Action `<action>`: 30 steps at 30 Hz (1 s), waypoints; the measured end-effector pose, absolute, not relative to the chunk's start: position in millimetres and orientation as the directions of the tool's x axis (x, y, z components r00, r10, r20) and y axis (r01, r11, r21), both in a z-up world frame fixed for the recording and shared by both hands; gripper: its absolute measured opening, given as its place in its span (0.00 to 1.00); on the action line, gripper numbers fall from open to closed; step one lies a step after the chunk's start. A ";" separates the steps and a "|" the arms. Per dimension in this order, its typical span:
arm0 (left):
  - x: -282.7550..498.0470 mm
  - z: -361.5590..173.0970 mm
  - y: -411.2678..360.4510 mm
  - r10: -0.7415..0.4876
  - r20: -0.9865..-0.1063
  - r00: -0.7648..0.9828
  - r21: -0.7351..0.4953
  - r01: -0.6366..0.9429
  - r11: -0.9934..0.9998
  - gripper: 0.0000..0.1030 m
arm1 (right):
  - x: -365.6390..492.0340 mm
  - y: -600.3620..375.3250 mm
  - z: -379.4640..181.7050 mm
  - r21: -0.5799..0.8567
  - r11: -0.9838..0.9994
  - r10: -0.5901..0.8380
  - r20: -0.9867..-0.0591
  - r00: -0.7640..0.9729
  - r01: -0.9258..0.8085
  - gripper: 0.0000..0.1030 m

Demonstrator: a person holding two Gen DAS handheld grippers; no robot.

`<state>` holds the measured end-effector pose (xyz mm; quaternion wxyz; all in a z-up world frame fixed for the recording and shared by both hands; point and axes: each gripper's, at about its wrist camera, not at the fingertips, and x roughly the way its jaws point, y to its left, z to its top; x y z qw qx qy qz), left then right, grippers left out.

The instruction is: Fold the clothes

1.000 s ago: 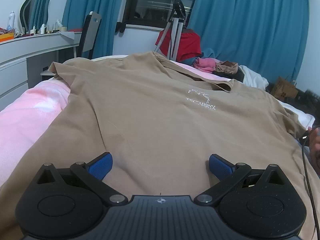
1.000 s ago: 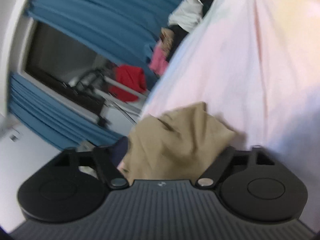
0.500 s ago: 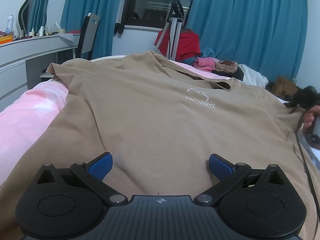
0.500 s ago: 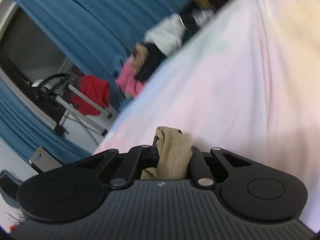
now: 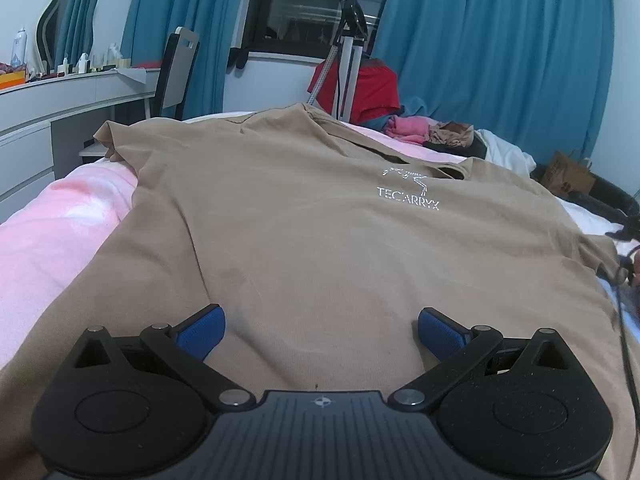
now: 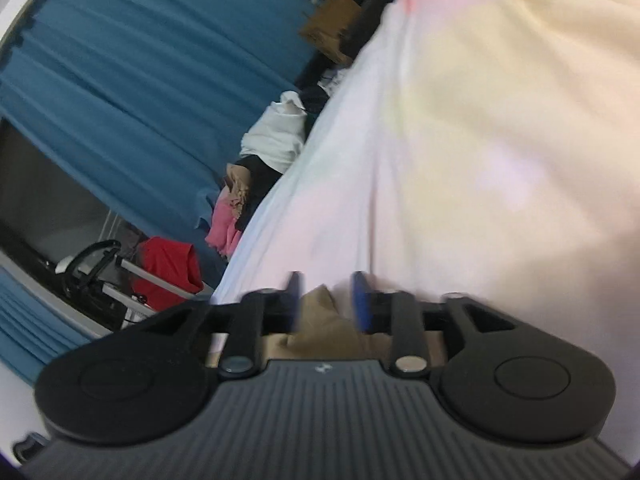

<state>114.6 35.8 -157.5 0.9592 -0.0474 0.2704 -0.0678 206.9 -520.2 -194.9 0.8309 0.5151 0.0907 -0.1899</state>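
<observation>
- The tan shirt (image 5: 304, 240) lies spread front-up on the bed (image 5: 52, 232), collar toward the far curtains (image 5: 496, 52).
- Left tongs (image 5: 320, 330) hover over the shirt's near hem, blue pads wide apart and empty.
- Right tongs (image 6: 326, 300) are opening; a tan bunch of shirt edge (image 6: 320, 320) sits between the blue pads, which no longer seem to press on it, though the view is blurred.
- The step in hand looks like laying out the right edge before the first fold.
- To do it well: let the cloth drop flat, back the right tongs clear without dragging it, then check that the sleeve is not tucked under.
- Afterwards, pinch edge and shoulder together, so the fold line runs straight.
- Snagging the loose bunch would wrinkle the flat body.
- White chest print reads "TEC'ARRYX" (image 5: 408, 193) under a skeleton-like logo; no other writing is legible.
</observation>
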 end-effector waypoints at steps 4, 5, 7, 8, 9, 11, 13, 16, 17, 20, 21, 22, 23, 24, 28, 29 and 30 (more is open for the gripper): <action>115.4 -156.9 35.7 -0.154 -0.518 0.841 -0.121 0.106 0.987 1.00 | 184.8 -509.3 -171.4 0.779 0.480 -0.218 -0.339 0.915 0.403 0.92; 115.5 -156.6 36.0 -0.154 -0.519 0.840 -0.122 0.106 0.987 1.00 | 181.1 -506.6 -167.8 0.786 0.473 -0.190 -0.350 0.917 0.398 0.92; 115.4 -155.7 36.9 -0.157 -0.521 0.839 -0.125 0.107 0.986 1.00 | 173.4 -500.8 -160.9 0.800 0.454 -0.134 -0.374 0.918 0.392 0.91; 115.4 -155.2 37.4 -0.158 -0.521 0.839 -0.127 0.107 0.986 1.00 | 168.4 -495.7 -160.0 0.812 0.421 -0.101 -0.402 0.910 0.405 0.92; 114.9 -154.4 37.4 -0.160 -0.522 0.838 -0.129 0.108 0.986 1.00 | 163.9 -492.8 -160.4 0.822 0.393 -0.070 -0.421 0.904 0.413 0.92; 113.4 -152.7 37.6 -0.166 -0.525 0.835 -0.130 0.113 0.985 1.00 | 155.5 -480.9 -163.5 0.844 0.347 -0.001 -0.437 0.900 0.410 0.92; 111.7 -150.8 38.4 -0.173 -0.530 0.830 -0.132 0.121 0.984 1.00 | 154.2 -470.2 -170.7 0.867 0.311 0.046 -0.423 0.905 0.389 0.93; 108.8 -150.1 39.0 -0.181 -0.536 0.825 -0.135 0.128 0.983 1.00 | 161.7 -458.2 -180.8 0.890 0.301 0.106 -0.388 0.915 0.343 0.93; 107.9 -150.0 39.1 -0.182 -0.537 0.824 -0.136 0.128 0.982 1.00 | 165.9 -454.8 -183.6 0.895 0.305 0.121 -0.376 0.919 0.326 0.93; 107.3 -149.9 37.6 -0.178 -0.539 0.823 -0.128 0.129 0.983 1.00 | 182.6 -447.7 -182.9 0.879 0.367 0.074 -0.354 0.932 0.305 0.93; 107.7 -149.8 37.9 -0.178 -0.539 0.823 -0.128 0.129 0.983 1.00 | 186.5 -447.6 -183.0 0.873 0.387 0.055 -0.345 0.937 0.299 0.93; 108.1 -150.1 38.0 -0.179 -0.540 0.823 -0.130 0.129 0.983 1.00 | 186.6 -447.7 -181.8 0.869 0.396 0.030 -0.335 0.942 0.297 0.88; 108.6 -150.3 38.0 -0.180 -0.540 0.823 -0.132 0.128 0.983 1.00 | 187.3 -448.1 -180.5 0.864 0.406 0.007 -0.327 0.945 0.297 0.82; 109.2 -150.8 37.5 -0.178 -0.540 0.822 -0.130 0.128 0.983 1.00 | 191.8 -449.9 -179.3 0.856 0.416 -0.002 -0.336 0.942 0.306 0.81; 111.6 -152.3 35.3 -0.172 -0.542 0.822 -0.120 0.127 0.985 1.00 | 191.7 -447.3 -174.3 0.843 0.433 -0.003 -0.351 0.936 0.318 0.82; 111.8 -152.4 35.6 -0.173 -0.542 0.822 -0.123 0.127 0.984 1.00 | 193.9 -448.6 -173.9 0.842 0.432 -0.014 -0.352 0.936 0.323 0.82; 112.1 -152.5 36.0 -0.175 -0.542 0.822 -0.125 0.127 0.984 1.00 | 196.3 -450.1 -173.6 0.841 0.430 -0.024 -0.353 0.935 0.329 0.82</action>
